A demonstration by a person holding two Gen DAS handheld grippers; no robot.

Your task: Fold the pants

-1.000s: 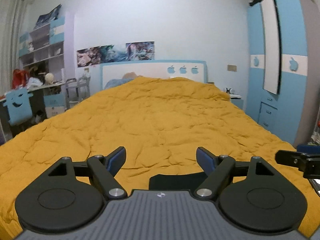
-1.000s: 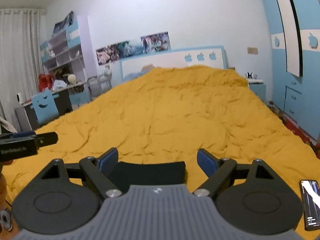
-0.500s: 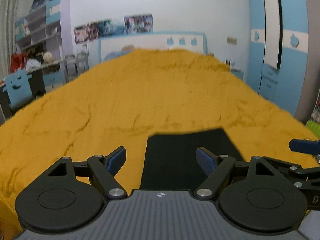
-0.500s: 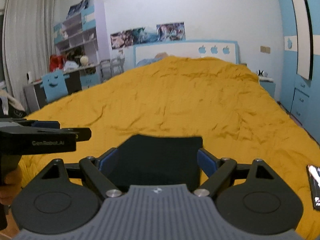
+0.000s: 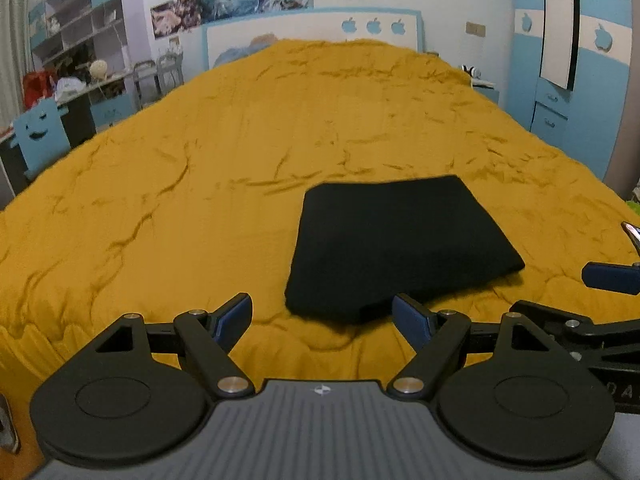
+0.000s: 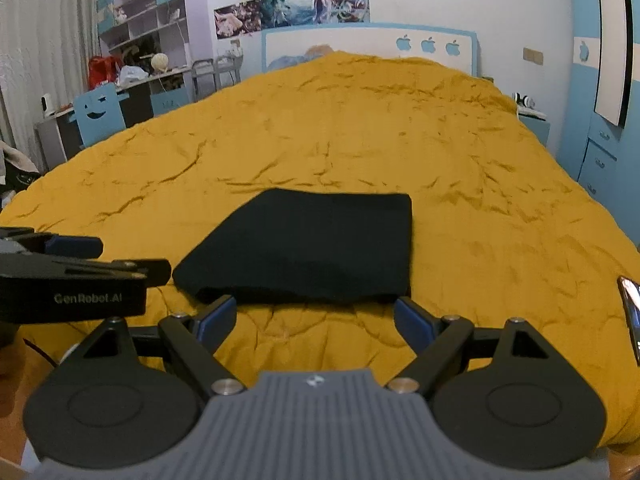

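Observation:
The black pants (image 5: 394, 240) lie folded into a compact rectangle on the yellow bedspread (image 5: 200, 168), near the bed's foot. They also show in the right wrist view (image 6: 308, 244). My left gripper (image 5: 322, 314) is open and empty, just short of the pants' near edge. My right gripper (image 6: 314, 314) is open and empty, also just short of the near edge. Each gripper shows at the side of the other's view: the right one (image 5: 608, 278), the left one (image 6: 80, 276).
A phone (image 6: 632, 312) lies on the bedspread at the right. A blue wardrobe (image 5: 580, 60) stands to the right of the bed. A desk with a blue chair (image 6: 100, 114) and shelves stands to the left. The headboard (image 6: 368, 44) is at the far end.
Both grippers have pulled back and risen from the pants, so the whole folded rectangle now shows ahead of them. Both stay open.

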